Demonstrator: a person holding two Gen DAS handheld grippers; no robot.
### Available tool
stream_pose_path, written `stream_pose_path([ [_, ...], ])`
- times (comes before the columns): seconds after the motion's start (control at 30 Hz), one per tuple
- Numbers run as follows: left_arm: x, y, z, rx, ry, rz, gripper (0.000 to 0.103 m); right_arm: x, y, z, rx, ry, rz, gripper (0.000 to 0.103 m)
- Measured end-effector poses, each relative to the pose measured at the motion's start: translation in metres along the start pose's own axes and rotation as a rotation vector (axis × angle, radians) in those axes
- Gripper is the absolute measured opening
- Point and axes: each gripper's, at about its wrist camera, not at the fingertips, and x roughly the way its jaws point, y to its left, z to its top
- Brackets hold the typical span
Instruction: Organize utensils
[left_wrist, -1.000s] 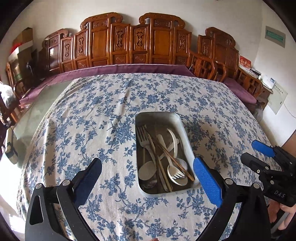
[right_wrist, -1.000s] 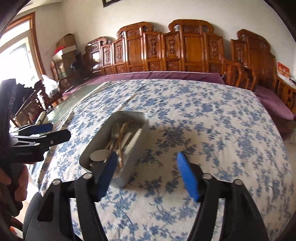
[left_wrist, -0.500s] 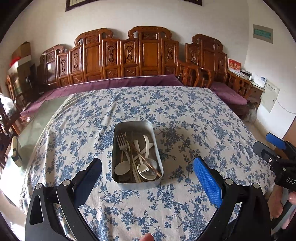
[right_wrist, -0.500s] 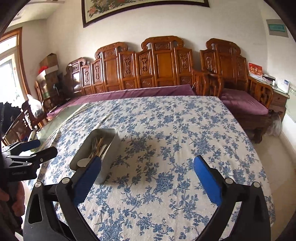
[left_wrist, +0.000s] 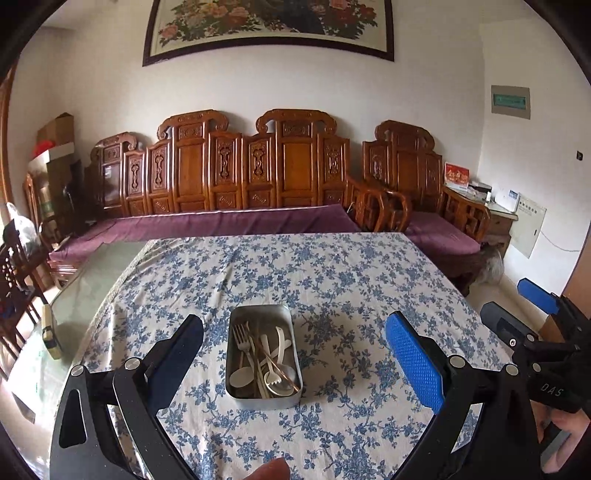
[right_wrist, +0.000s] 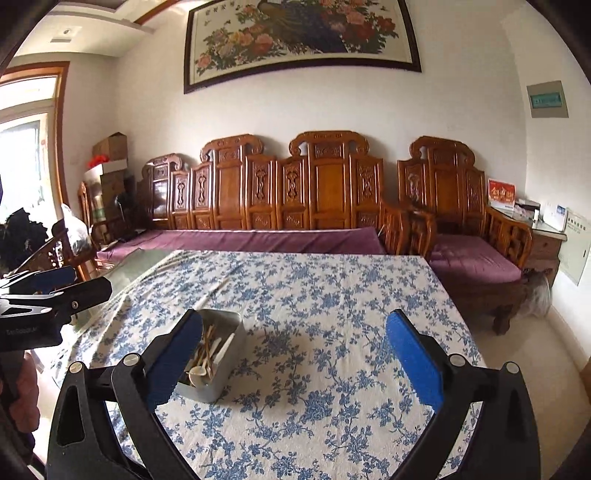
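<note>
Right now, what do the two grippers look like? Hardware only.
Both match: black plastic frames with silver rivets and two fingers faced with blue textured pads. Left gripper, right gripper. White lettering, "DAS", shows on the right gripper's body in the left wrist view. No cables visible.

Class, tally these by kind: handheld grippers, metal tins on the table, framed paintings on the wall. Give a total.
grippers: 2 (left gripper, right gripper)
metal tin: 1
framed painting: 1
total: 4
</note>
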Motion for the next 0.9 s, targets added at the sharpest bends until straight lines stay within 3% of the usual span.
stream_pose_path([
  [0.23,-0.015,0.000,-0.003,0.002,-0.028,0.024,0.095,-0.013,0.007,0.009,-0.008,-0.035,0.000,0.100],
  [0.9,-0.018,0.005,-0.010,-0.007,-0.029,0.049,0.095,-0.013,0.007,0.009,0.010,-0.028,-0.004,0.100],
])
